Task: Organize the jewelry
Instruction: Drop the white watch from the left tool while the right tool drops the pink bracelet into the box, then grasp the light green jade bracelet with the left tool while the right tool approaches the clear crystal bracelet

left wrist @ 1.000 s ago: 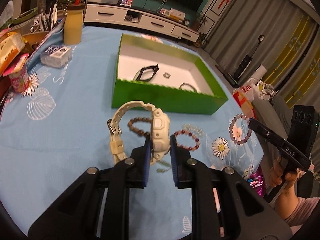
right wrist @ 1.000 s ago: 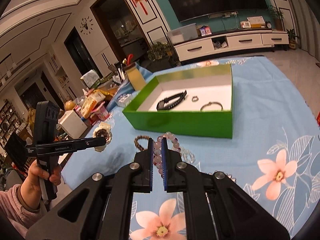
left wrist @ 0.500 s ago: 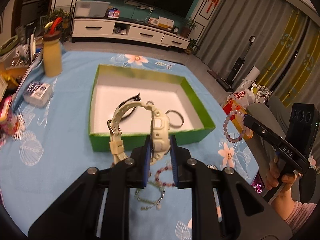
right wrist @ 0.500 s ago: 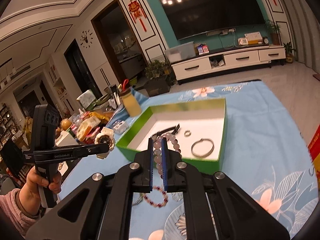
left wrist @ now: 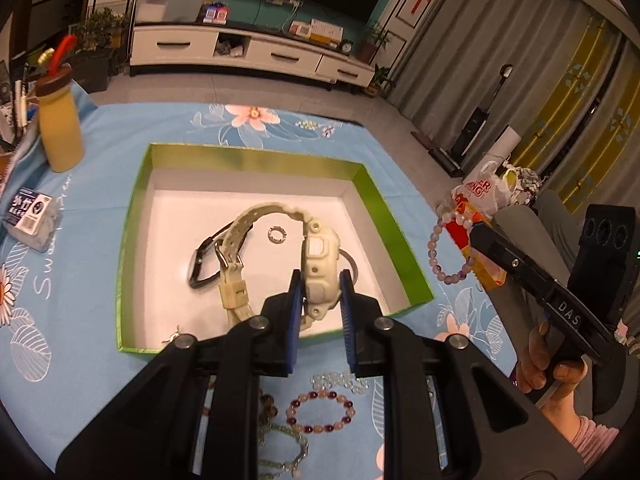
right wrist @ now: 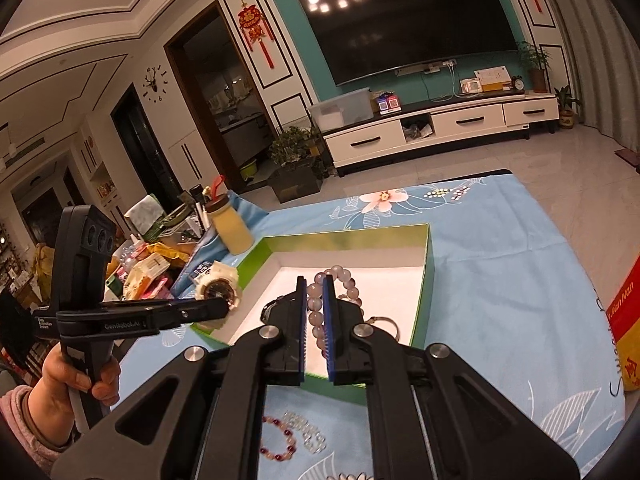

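Note:
My left gripper (left wrist: 319, 282) is shut on a cream-white watch (left wrist: 320, 256), held above the green box (left wrist: 132, 216) with its strap looping left. In the right wrist view the same watch (right wrist: 218, 290) hangs at the box's left edge. My right gripper (right wrist: 315, 292) is shut on a pale bead bracelet (right wrist: 344, 278), over the box's (right wrist: 429, 264) near side; from the left wrist view this bracelet (left wrist: 440, 252) hangs just right of the box. Inside lie a black band (left wrist: 202, 258), a small ring (left wrist: 277, 235) and a metal bangle (right wrist: 386, 325).
Loose bead bracelets (left wrist: 320, 408) and a chain (left wrist: 282, 448) lie on the blue floral cloth (left wrist: 80, 288) in front of the box. A yellow bottle (left wrist: 60, 120) and a small packet (left wrist: 30, 216) stand at the left. A red bag (right wrist: 624, 320) sits at the right.
Both grippers have moved forward and up from the cloth to over the green box, carrying the watch and the bead bracelet. The loose bracelets now lie behind the fingertips.

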Demonstrator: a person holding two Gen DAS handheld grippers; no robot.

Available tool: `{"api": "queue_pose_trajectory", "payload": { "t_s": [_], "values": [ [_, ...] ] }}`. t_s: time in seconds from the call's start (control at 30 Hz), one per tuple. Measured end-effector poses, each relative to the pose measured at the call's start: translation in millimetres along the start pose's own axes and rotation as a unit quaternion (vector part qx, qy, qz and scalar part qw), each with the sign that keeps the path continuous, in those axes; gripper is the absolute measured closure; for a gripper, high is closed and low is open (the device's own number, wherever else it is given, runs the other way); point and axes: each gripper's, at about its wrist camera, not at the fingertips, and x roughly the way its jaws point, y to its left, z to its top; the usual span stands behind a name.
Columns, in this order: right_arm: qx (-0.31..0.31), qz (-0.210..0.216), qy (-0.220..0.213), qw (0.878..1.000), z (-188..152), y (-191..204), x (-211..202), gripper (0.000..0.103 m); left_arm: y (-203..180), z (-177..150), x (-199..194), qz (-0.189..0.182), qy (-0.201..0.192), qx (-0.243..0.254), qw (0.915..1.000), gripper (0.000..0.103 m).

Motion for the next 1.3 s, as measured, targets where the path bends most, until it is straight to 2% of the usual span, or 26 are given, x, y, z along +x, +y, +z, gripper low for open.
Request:
{"api": "queue_pose_trajectory", "payload": {
  "t_s": [0.27, 0.6, 0.67, 0.73, 0.9, 1.07, 1.3],
  "values": [
    [0.015, -0.012, 0.028, 0.999, 8, -20, 42, 0.096, 3, 11, 43, 0.006, 0.042, -0.007, 0.9991, 0.085],
    [0.008, -0.041, 0.068, 0.997, 12, -32, 85, 0.095, 7, 14, 84, 0.040, 0.080, -0.007, 0.9960, 0.083],
    [0.012, -0.052, 0.072, 0.996, 12, -34, 90, 0.088, 8, 14, 85, 0.039, 0.080, -0.010, 0.9959, 0.081],
    [0.019, -0.050, 0.069, 0.996, 12, -37, 89, 0.081, 9, 16, 80, 0.034, 0.071, -0.011, 0.9968, 0.080],
    [0.026, -0.044, 0.060, 0.997, 8, -38, 74, 0.081, 6, 17, 55, 0.033, 0.039, -0.008, 0.9987, 0.066],
    [0.022, -0.048, 0.055, 0.997, 2, -36, 52, 0.081, 8, 9, 21, 0.040, 0.009, -0.005, 0.9991, 0.058],
    [0.016, -0.051, 0.052, 0.997, -13, -28, 20, 0.081, 22, -15, -26, 0.073, -0.023, -0.024, 0.9968, 0.045]
  ]
}}
